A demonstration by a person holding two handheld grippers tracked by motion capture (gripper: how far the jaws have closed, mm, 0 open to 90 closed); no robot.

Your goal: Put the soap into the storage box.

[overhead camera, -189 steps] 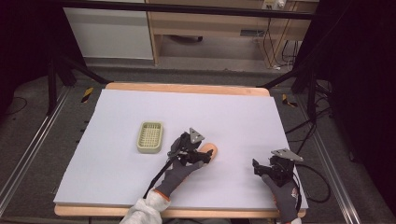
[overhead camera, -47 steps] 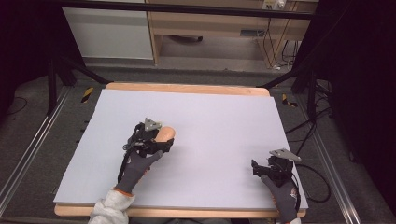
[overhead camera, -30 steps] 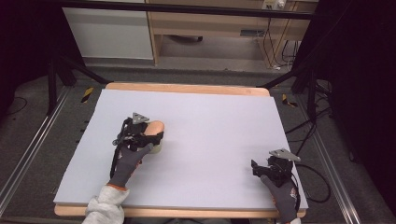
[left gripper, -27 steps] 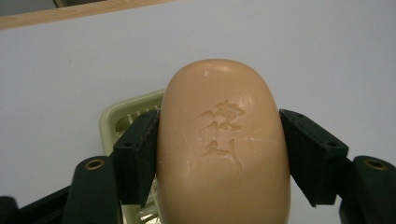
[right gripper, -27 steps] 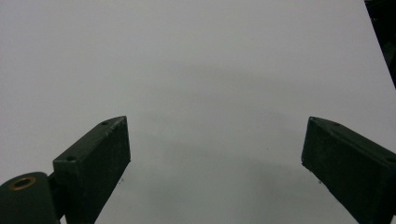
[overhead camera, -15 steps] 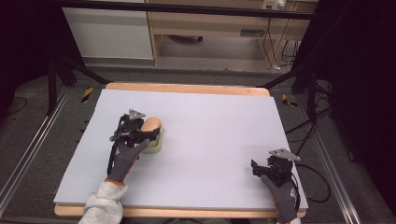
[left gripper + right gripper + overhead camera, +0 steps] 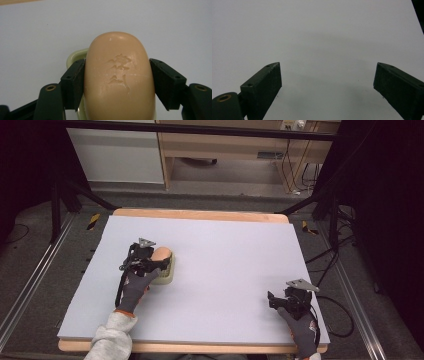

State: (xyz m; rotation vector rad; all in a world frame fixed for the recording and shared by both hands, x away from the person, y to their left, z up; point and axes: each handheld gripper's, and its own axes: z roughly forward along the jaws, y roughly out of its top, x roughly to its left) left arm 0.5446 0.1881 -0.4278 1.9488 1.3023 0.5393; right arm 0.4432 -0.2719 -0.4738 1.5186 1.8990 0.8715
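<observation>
Soap bar (image 7: 119, 77), peach-coloured, oval, embossed mark on its upper face; held crosswise between the two black jaws of the left gripper (image 7: 117, 83), which press on its long flanks, so its long axis runs straight ahead along the jaws' own line. Location: left half of the table (image 7: 225, 270), over a pale green soap dish (image 7: 167, 272) whose rim (image 7: 75, 56) curves out from under the bar at the left and beyond the near jaw; whether the bar already rests in the dish or hangs just above it cannot be told. Left gripper, high view (image 7: 150, 262): gloved left hand (image 7: 132, 287) behind it, grey sleeve (image 7: 112, 340) at the table's near edge, gripper pointing away and slightly right, the bar's far end showing past the jaws and lying above the dish. Judgement: the placing step is near its end; the coming move turns on the bar's long axis matching the dish's length before the jaws part, and the left hand alone is placed for it. Right gripper (image 7: 280, 301): well apart at the near right corner, gloved right hand (image 7: 300, 327) resting on the table; jaws spread wide with nothing between them (image 7: 327, 86), bare white tabletop beneath
</observation>
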